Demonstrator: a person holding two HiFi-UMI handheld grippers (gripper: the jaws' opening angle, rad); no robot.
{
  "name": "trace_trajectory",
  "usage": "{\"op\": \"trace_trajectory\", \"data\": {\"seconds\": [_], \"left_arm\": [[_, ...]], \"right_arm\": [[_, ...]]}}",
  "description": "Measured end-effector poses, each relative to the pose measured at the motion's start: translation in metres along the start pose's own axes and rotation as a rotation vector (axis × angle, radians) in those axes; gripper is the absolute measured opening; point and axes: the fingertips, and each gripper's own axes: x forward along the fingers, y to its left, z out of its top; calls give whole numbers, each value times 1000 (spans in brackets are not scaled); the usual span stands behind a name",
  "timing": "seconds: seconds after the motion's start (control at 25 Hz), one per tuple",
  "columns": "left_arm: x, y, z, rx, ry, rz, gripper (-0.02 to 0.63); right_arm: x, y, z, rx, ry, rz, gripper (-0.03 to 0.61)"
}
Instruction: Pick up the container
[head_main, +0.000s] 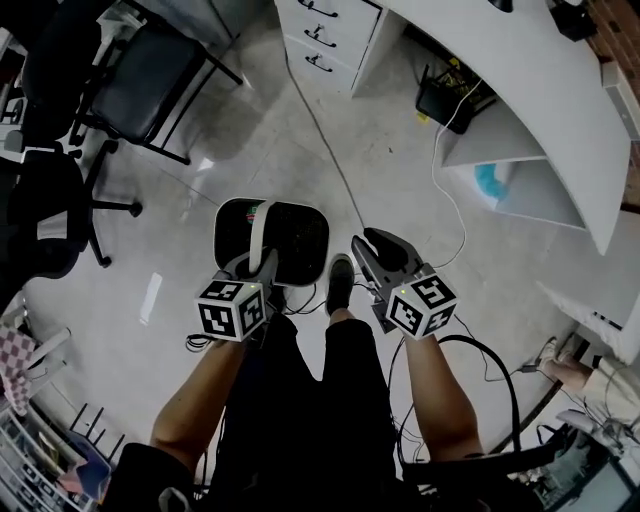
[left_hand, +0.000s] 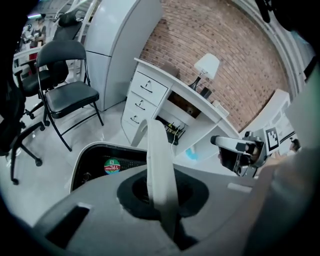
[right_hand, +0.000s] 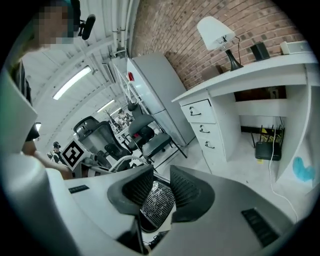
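The container (head_main: 295, 240) is a black bin with a white rim and a mesh inside, hanging above the floor in front of my knees. Its white handle (head_main: 257, 230) arches up into my left gripper (head_main: 262, 266), which is shut on it. In the left gripper view the handle (left_hand: 157, 155) rises from between the jaws, with the bin (left_hand: 100, 160) and its round sticker behind. My right gripper (head_main: 372, 250) hangs just right of the bin with its jaws apart and nothing between them. In the right gripper view (right_hand: 157, 187) the bin's mesh (right_hand: 157, 204) shows through the gap.
A black folding chair (head_main: 150, 80) and an office chair (head_main: 50, 200) stand at the left. A white drawer unit (head_main: 330, 35) and a curved white desk (head_main: 540, 90) lie ahead, with a router (head_main: 445, 100) beneath. A cable (head_main: 330, 150) crosses the floor.
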Motion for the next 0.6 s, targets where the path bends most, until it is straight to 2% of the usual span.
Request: {"op": "trace_trajectory", "data": {"seconds": [0.2,0.6], "left_arm": [[-49,-18,21,-22,-21,-12,11],[-125,-58,61,-18,-64,-24,11]], "right_arm": [[-21,32,41,-36,-33,5,83],[-64,82,104,-124,-67,32,49]]}}
